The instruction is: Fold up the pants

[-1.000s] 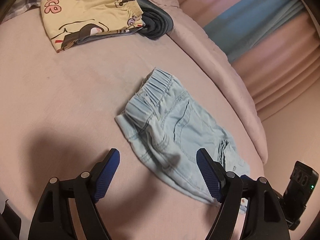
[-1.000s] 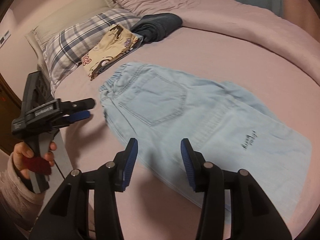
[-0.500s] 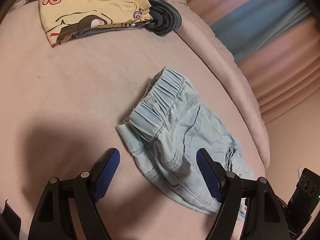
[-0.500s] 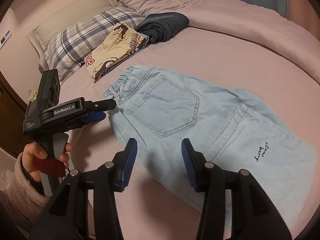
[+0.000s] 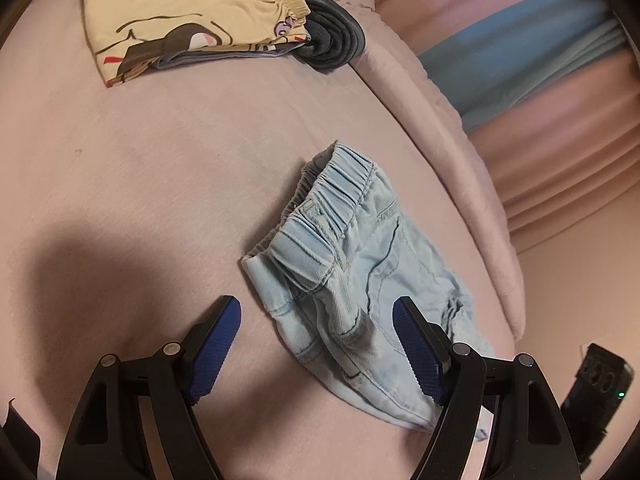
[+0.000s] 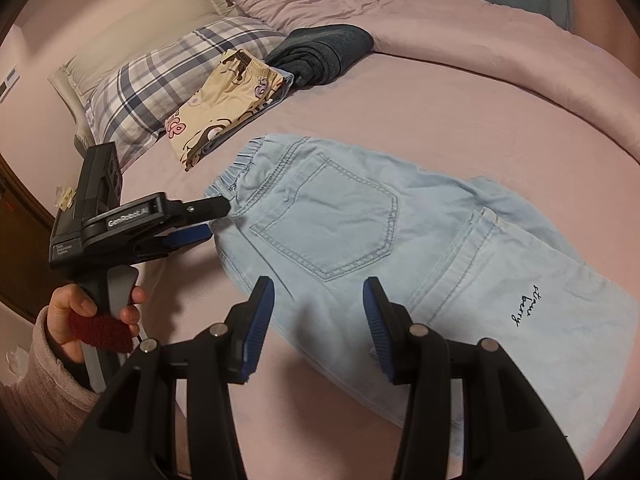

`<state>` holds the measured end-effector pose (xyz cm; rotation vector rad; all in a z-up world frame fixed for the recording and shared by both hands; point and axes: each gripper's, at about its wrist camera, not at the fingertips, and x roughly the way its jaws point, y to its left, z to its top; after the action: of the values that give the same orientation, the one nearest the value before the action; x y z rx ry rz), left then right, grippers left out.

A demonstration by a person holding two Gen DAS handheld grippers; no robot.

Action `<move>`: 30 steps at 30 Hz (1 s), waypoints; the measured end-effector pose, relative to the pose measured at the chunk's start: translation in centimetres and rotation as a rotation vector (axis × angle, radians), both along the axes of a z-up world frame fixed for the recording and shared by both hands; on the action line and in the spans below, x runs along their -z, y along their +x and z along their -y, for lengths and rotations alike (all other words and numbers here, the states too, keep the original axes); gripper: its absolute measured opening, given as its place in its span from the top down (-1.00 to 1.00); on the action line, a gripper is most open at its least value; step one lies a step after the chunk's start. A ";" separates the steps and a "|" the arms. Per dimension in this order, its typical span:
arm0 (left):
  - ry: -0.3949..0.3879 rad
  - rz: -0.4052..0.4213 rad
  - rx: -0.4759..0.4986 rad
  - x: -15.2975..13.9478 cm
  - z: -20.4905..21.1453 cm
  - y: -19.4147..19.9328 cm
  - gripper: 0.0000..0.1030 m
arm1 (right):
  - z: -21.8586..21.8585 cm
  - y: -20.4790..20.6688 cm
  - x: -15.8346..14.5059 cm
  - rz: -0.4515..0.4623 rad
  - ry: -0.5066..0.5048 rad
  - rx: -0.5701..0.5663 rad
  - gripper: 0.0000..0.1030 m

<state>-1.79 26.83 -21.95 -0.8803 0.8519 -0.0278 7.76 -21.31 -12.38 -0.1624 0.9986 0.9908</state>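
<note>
Light blue denim pants (image 6: 400, 240) lie flat on the pink bed sheet (image 6: 480, 128), back pocket up, with the elastic waistband (image 5: 332, 208) toward the pillows. My left gripper (image 5: 316, 308) is open, its jaws straddling the waistband corner without pressing it. In the right wrist view the left gripper (image 6: 210, 220) sits at that same corner, held by a hand (image 6: 92, 312). My right gripper (image 6: 318, 286) is open, hovering over the near edge of the pants below the pocket, with nothing pinched.
Folded yellow cartoon-print pants (image 6: 228, 104) and a dark grey folded garment (image 6: 320, 52) lie by a plaid pillow (image 6: 160, 80). A rolled pink duvet (image 6: 440, 32) runs along the far side. Pink and blue curtains (image 5: 540, 60) hang beyond the bed edge.
My left gripper has moved in toward the waistband corner, which now lies between its jaws. The right gripper has stayed almost where it was, still open.
</note>
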 end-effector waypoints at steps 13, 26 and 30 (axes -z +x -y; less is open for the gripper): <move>-0.069 -0.005 -0.015 0.3 -0.4 0.7 -0.52 | 1.2 0.6 0.6 -0.021 0.012 0.030 0.11; -0.047 -0.009 -0.014 0.8 0.2 2.9 -0.52 | 2.9 0.5 0.6 -0.032 0.036 0.060 0.10; -0.011 -0.036 -0.022 0.8 0.1 2.8 -0.12 | 3.1 0.3 0.6 -0.029 0.038 0.062 0.09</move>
<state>1.02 26.77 -22.76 -0.9025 0.8759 0.0023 8.10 -24.41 -13.01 -0.0857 1.0053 0.9572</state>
